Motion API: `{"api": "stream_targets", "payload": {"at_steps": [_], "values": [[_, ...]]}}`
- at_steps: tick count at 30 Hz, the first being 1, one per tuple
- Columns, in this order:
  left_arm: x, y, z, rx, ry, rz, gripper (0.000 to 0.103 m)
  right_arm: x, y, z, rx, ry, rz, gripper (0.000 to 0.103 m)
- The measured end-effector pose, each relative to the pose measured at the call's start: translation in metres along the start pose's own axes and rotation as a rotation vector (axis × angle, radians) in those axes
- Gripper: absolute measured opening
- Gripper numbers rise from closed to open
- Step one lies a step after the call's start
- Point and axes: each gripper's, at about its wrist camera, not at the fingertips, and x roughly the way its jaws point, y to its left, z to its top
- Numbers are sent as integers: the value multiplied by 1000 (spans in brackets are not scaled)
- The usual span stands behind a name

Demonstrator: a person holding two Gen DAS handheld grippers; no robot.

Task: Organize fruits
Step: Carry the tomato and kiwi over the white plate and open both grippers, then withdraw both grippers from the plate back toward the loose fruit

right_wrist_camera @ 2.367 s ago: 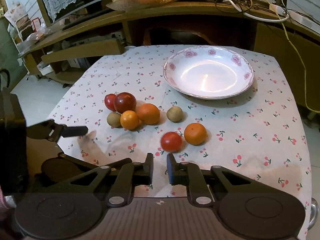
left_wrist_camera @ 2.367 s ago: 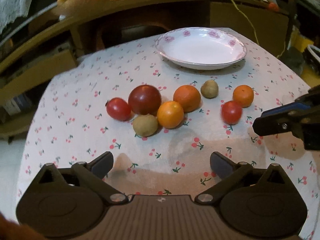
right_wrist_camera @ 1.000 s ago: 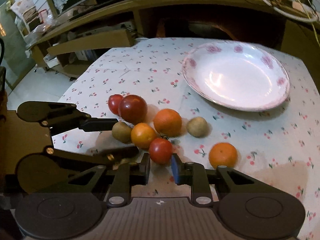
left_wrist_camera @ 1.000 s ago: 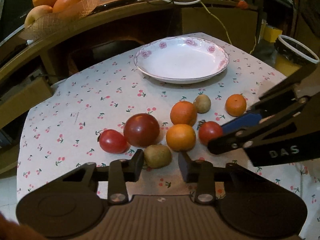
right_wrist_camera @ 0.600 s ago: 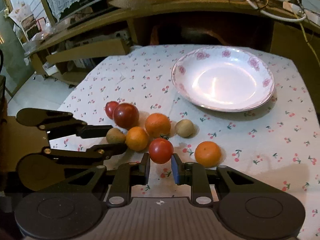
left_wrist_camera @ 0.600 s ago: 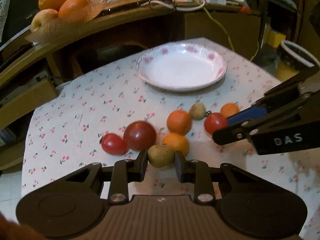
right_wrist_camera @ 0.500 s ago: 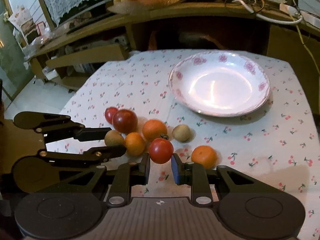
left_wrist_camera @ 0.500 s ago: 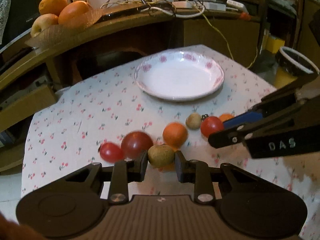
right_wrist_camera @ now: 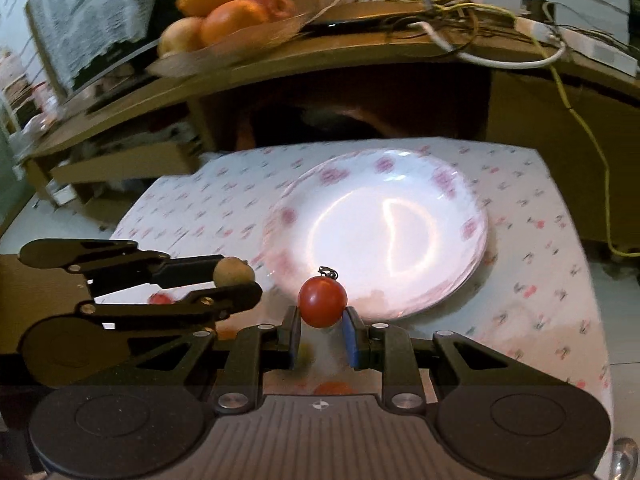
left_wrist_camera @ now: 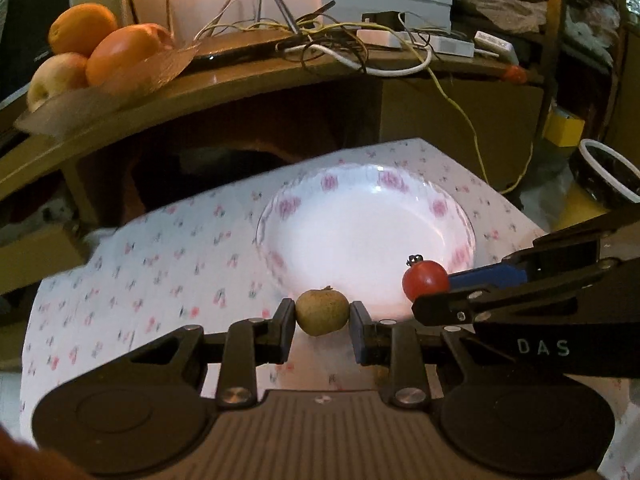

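My left gripper [left_wrist_camera: 322, 322] is shut on a brown-green kiwi [left_wrist_camera: 322, 311] and holds it in the air at the near rim of the white floral plate [left_wrist_camera: 460, 216]. My right gripper [right_wrist_camera: 321, 330] is shut on a red tomato [right_wrist_camera: 322, 296] with a dark stem, held just before the plate [right_wrist_camera: 476, 208]. Each gripper shows in the other's view: the right one with its tomato [left_wrist_camera: 425, 280], the left one with its kiwi [right_wrist_camera: 233, 271]. A red fruit [right_wrist_camera: 160, 299] and an orange one [right_wrist_camera: 332, 388] peek out below the grippers.
The table wears a white cloth with cherry print [left_wrist_camera: 160, 264]. Behind it a wooden shelf [left_wrist_camera: 240, 80] carries a bowl of oranges and apples [left_wrist_camera: 100, 52] and tangled cables [left_wrist_camera: 340, 44]. A dark bowl with a white rim [left_wrist_camera: 604, 172] stands at the far right.
Both grippers have lifted and moved forward toward the plate, the left with the kiwi, the right with the tomato. The other fruits have dropped out of the left view.
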Motion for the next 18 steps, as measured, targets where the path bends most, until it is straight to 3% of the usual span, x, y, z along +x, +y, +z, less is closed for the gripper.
{"api": "stream_targets", "payload": {"at_steps": [9, 18], "values": [[26, -4, 11, 8, 11, 3, 35, 22, -23, 12, -11, 31, -46, 28], [19, 1, 13, -29, 1, 9, 40, 23, -28, 16, 16, 11, -59, 32]]}}
